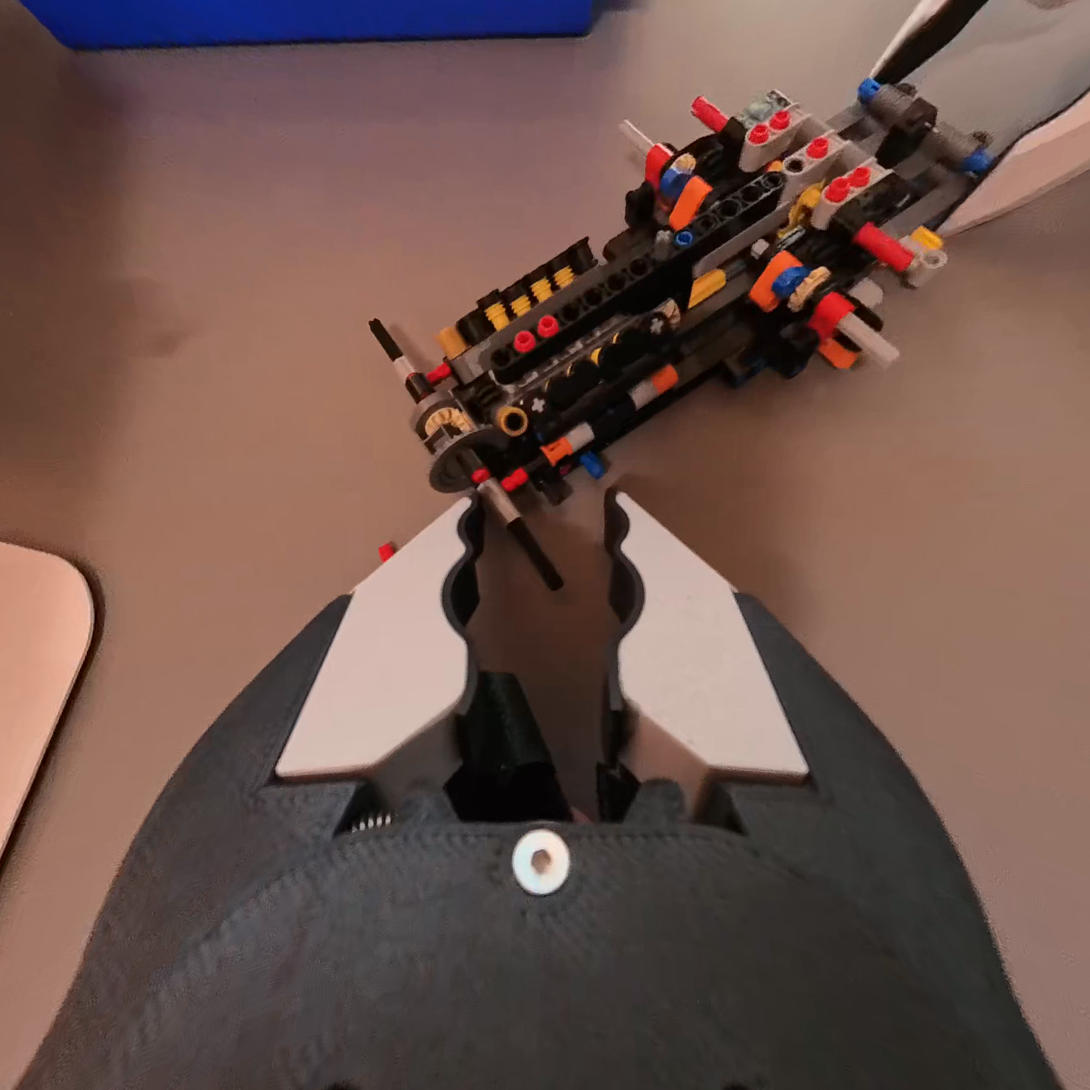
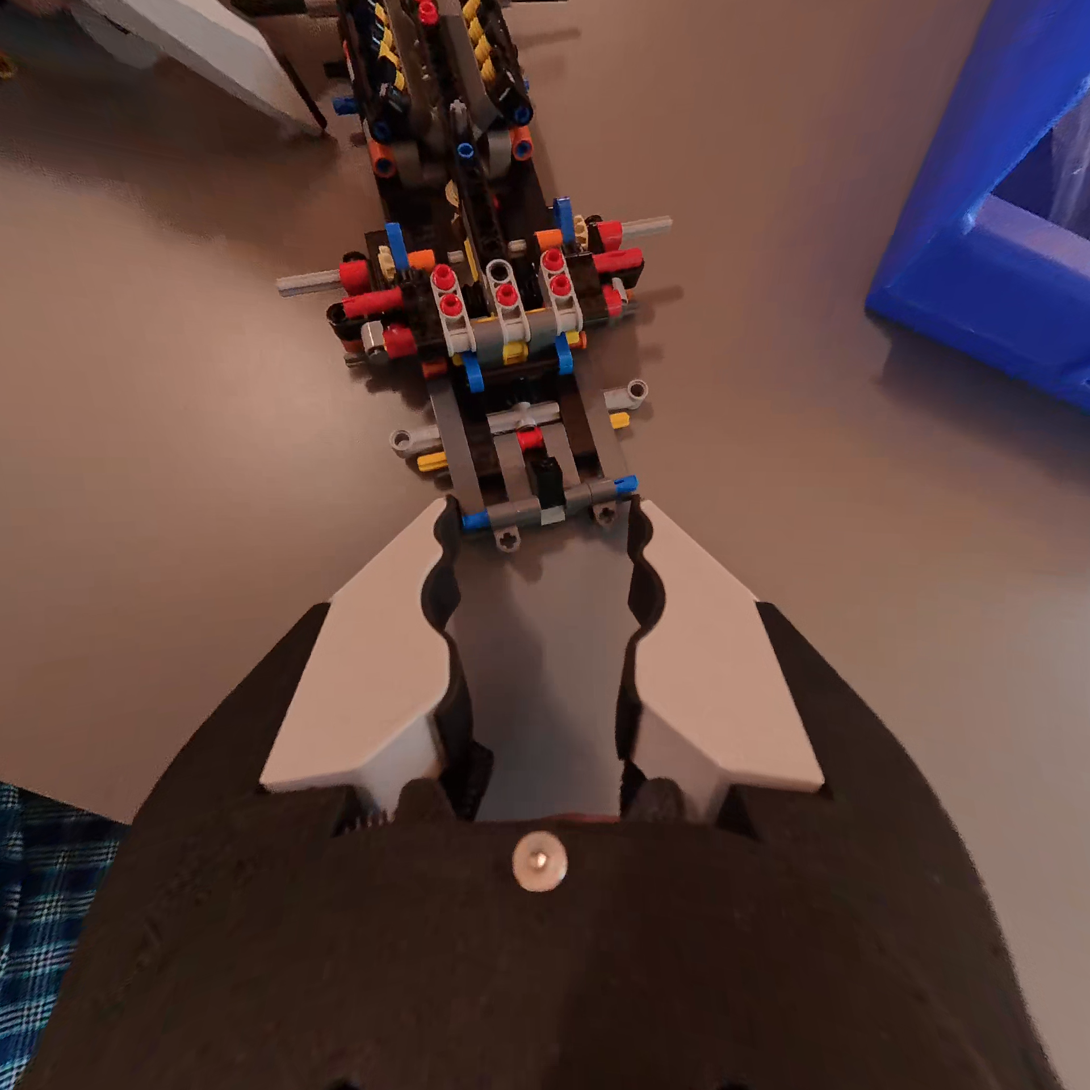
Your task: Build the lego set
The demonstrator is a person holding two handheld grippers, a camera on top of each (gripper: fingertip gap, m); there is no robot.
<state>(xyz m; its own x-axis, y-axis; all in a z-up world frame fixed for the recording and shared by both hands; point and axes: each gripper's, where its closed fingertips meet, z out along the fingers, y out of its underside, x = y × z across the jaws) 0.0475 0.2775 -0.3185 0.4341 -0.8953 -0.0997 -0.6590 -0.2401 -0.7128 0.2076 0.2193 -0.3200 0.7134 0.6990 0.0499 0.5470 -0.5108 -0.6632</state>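
Note:
A long Lego Technic chassis (image 1: 649,307), black and grey with red, blue, yellow and orange pins, lies diagonally on the table. My left gripper (image 1: 542,501) is open at its near end, where a black axle (image 1: 534,548) pokes between the fingers without being clamped. A small red piece (image 1: 386,551) lies beside the left finger. The right gripper's white fingers (image 1: 1026,171) flank the chassis's far end. In the right wrist view my right gripper (image 2: 542,513) has its tips against the blue pins of the end crossbar of the chassis (image 2: 507,307), clamping it.
A blue bin (image 1: 324,23) stands at the back of the table; it also shows at the right in the right wrist view (image 2: 973,283). A tan board corner (image 1: 35,637) lies at the left. Plaid cloth (image 2: 47,885) shows at the table's near edge.

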